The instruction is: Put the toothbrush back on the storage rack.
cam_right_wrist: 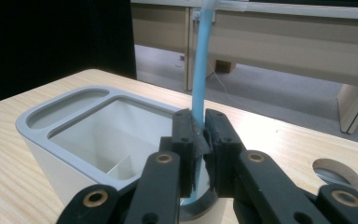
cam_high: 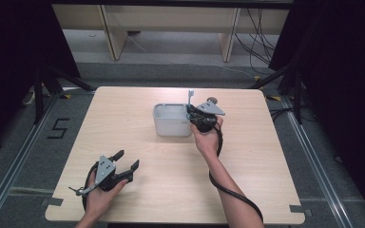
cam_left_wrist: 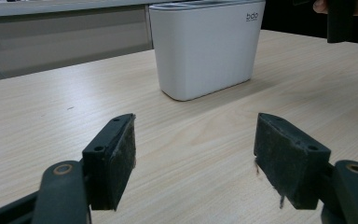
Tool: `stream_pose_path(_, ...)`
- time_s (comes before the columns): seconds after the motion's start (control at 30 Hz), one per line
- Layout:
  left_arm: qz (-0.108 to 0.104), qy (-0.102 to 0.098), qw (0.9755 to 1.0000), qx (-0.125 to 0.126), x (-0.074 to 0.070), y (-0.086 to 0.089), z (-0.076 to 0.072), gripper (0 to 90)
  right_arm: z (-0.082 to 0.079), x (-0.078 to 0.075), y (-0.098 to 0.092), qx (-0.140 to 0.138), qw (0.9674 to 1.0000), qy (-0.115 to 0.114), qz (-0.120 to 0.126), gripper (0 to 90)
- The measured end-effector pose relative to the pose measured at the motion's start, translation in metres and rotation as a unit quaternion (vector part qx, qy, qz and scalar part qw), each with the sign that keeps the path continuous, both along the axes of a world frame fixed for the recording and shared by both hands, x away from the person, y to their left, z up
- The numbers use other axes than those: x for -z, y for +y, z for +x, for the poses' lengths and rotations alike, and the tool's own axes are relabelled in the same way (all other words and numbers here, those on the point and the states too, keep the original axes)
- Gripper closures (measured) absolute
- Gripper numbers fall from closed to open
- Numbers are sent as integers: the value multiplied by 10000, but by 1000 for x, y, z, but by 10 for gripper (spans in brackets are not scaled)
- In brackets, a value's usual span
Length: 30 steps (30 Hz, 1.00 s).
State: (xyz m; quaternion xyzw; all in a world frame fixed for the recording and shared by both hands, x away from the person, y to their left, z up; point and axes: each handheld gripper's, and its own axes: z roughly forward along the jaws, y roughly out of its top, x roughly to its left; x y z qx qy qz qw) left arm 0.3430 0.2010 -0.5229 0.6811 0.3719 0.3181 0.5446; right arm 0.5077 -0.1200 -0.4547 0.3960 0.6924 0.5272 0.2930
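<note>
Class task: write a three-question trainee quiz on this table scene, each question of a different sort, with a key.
1. True or false: the left gripper holds the blue stick.
2. Multiple choice: the right gripper is over which part of the white holder? A. the round opening at its near end; B. the narrow slot at its far end; C. the bare table.
3. Fill in: the blue stick stands nearly ____ between the shut jaws.

Key: 1. false, its jaws stand open over the table. 2. A. 3. upright.
</note>
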Motion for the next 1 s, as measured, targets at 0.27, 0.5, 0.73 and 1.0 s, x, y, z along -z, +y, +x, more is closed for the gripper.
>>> stream_pose_path(0.27, 0, 0, 10000, 2, 0, 0, 0, 291, 0, 1, 0, -37, 10000, -1, -70, 832)
stream_pose_path(0.5, -1, 0, 10000, 3, 0, 0, 0, 290, 0, 0, 0, 20, 9999, -107, -129, 752)
stream_pose_path(0.73, 1, -1, 10000, 5, 0, 0, 0, 290, -5, -6, 5, 97, 9996, -129, -224, 503)
stream_pose_path(1.0, -3, 4, 10000, 9, 0, 0, 0, 290, -8, -13, 5, 158, 9986, -94, -499, 401)
